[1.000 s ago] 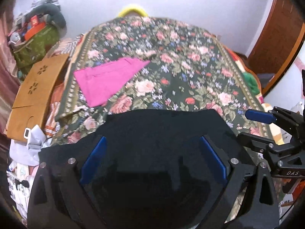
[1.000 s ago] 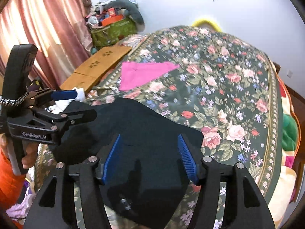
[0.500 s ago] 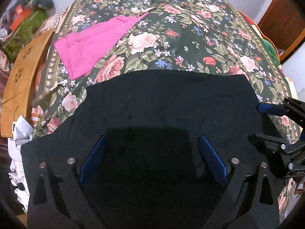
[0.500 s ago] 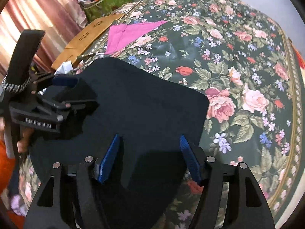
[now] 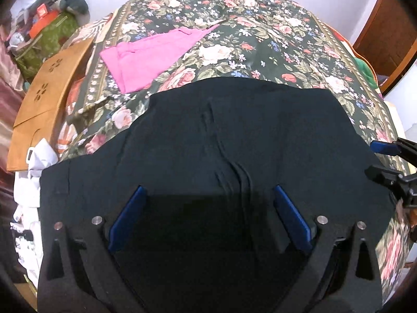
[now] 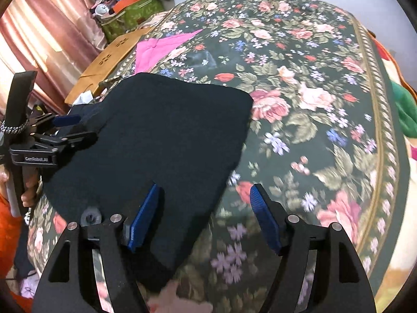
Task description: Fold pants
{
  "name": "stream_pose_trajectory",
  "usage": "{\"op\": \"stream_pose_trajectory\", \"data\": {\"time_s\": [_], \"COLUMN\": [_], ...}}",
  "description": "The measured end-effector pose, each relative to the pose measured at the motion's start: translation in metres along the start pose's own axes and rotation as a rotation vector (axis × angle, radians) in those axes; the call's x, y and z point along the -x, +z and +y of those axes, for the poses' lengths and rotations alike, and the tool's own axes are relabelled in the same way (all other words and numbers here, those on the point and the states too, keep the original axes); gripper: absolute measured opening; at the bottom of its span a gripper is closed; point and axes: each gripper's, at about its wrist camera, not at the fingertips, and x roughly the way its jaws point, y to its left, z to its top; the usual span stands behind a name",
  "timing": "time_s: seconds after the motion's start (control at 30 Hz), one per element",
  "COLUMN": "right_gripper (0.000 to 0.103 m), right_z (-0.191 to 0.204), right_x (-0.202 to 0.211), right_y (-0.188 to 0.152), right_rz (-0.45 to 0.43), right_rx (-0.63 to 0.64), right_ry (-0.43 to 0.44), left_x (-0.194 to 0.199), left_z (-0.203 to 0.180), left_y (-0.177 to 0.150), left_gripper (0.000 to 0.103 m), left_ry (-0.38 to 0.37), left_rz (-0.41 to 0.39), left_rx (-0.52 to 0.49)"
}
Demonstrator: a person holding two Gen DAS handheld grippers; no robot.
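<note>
Left wrist view: the black pants (image 5: 234,135) lie spread on the floral bedspread (image 5: 260,39), filling the frame from 9 to 3 o'clock. The left claw (image 5: 208,216) stands apart over the cloth, pads clear of it, nothing gripped. A soft ridge of wrinkles (image 5: 234,174) runs toward 12 o'clock. A pink garment (image 5: 146,60) lies flat at 11 o'clock.

Right wrist view: the right claw (image 6: 206,216) has just been opening and stands apart, straddling the pants' right edge (image 6: 234,161), one pad over cloth, one over bedspread. The matte, limp fabric ends in a rounded corner at 12 o'clock. To fold well, I would smooth that ridge first, then pinch both near corners evenly.
</note>
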Motion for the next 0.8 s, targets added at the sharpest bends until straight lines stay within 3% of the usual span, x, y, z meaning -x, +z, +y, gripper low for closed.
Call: {"op": "stream_pose_trajectory", "data": {"time_s": [0.43, 0.8], "right_gripper": [0.069, 0.069], "right_z": [0.017, 0.087], "right_x": [0.033, 0.066], "right_y": [-0.005, 0.027], "right_rz": [-0.039, -0.21], "right_rx": [0.034, 0.137], "right_ry": [-0.092, -0.031], "left_x": [0.058, 0.131], "left_z": [0.013, 0.094], "left_y": [-0.036, -0.076], "left_gripper": [0.099, 0.099], "left_ry": [0.135, 0.161], "left_rz": [-0.143, -0.298], "left_rx": [0.01, 0.25]}}
